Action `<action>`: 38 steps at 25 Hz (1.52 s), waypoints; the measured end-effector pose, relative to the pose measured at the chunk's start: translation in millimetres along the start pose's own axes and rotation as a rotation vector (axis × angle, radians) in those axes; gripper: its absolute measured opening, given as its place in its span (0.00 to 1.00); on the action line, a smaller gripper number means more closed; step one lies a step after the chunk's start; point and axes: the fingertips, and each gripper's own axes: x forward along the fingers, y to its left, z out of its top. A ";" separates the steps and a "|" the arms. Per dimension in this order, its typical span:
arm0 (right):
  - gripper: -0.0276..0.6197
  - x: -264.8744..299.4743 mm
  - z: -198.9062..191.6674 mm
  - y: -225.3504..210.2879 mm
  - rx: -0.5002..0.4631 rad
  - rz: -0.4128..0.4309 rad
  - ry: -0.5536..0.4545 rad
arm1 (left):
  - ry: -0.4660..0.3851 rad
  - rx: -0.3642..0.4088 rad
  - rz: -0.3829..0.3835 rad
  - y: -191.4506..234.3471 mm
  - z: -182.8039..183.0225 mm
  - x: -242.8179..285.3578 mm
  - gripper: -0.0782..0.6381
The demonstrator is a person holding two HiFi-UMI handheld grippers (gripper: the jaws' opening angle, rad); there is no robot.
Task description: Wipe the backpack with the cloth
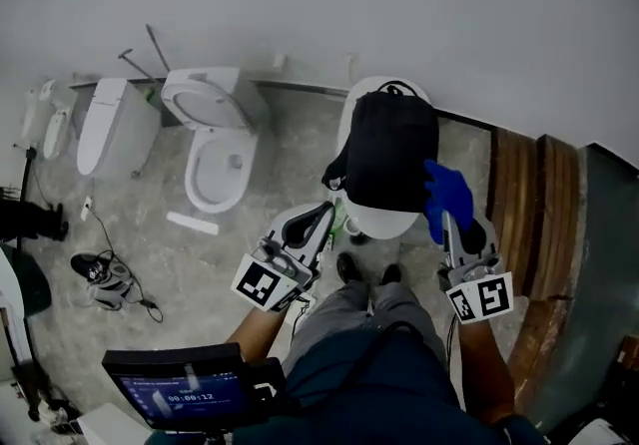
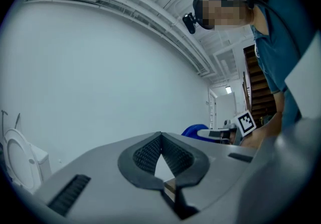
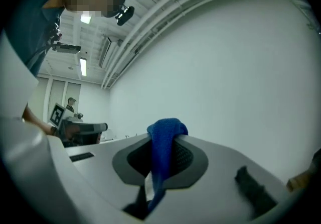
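Two grippers, head view: left gripper (image 1: 318,222) and right gripper (image 1: 448,225) sit low in the frame, both short of the backpack (image 1: 391,149).
Backpack, head view: black, lying on a white round stand (image 1: 384,224) at frame centre; likely set there to bring its face up within reach for wiping.
Cloth, head view: blue cloth (image 1: 447,194) stands up from the right gripper, just beside the backpack's right edge; contact cannot be told.
Writing, head view: screen (image 1: 180,395) at lower left shows a timer, seemingly 00:00:12; marker cubes (image 1: 262,283) bear square patterns only; no brand visible on the backpack.
Left gripper, left gripper view: jaws pressed tip to tip, nothing between; free, likely to steady the backpack.
Right gripper, right gripper view: jaws clamped on the cloth, a fold bunched above the tips, tail hanging below; enough slack to serve as a wiping pad.
Writing, gripper views: none legible.
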 end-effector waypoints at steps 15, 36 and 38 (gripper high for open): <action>0.09 -197.2 85.7 125.6 -0.087 0.061 -0.146 | -0.088 0.073 0.096 -134.7 31.1 -152.1 0.11; 0.09 -404.4 93.1 250.8 -0.053 0.078 -0.164 | -0.075 0.120 0.155 -294.8 59.7 -331.1 0.11; 0.09 -428.5 102.7 287.3 -0.064 0.070 -0.165 | -0.092 0.121 0.136 -313.4 72.3 -368.9 0.11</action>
